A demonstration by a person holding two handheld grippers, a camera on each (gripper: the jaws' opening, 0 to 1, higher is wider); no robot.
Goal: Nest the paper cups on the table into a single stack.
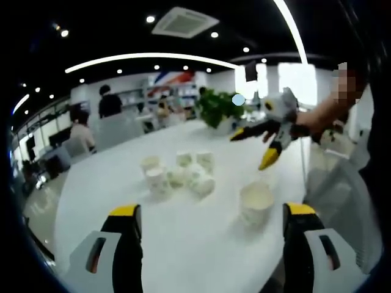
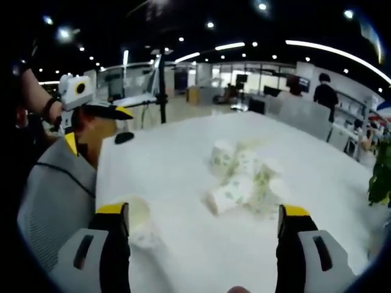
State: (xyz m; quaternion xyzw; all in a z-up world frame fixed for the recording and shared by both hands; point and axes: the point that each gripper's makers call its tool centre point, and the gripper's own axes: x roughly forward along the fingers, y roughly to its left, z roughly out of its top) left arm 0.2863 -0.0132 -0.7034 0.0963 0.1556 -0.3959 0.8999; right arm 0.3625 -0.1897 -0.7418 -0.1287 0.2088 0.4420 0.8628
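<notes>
A: Where are the paper cups seen?

B: A cluster of paper cups [image 1: 180,174] is spread on the white table [image 1: 122,201], ahead of the left gripper [image 1: 211,244] and beyond its jaws. Some are seen upright, others tipped on their sides. A single upright cup [image 1: 256,204] is set apart, nearer, just inside that gripper's right-hand jaw.

A: And from the right gripper view?

B: The same cluster [image 2: 244,177] is seen ahead of the right gripper [image 2: 201,244], between the lines of its jaws, blurred so that single cups cannot be counted. The lone cup [image 2: 137,213] is found close beside its left-hand jaw; whether it is touched cannot be told.

A: How are the grippers held?

B: Both sets of jaws are spread wide, with nothing pinched. In the left gripper view the right gripper [image 1: 263,143] is held above the table's far right, grasped by a hand [image 1: 317,122], its yellow-tipped jaws parted and pointed down towards the cups. In the right gripper view the left gripper [image 2: 98,125] is raised at the far left, off the table edge.

A: What else is shown?

B: A potted plant [image 1: 217,110] is seen at the far end in the left gripper view; a small dark object [image 2: 124,138] near the table corner in the right gripper view.
</notes>
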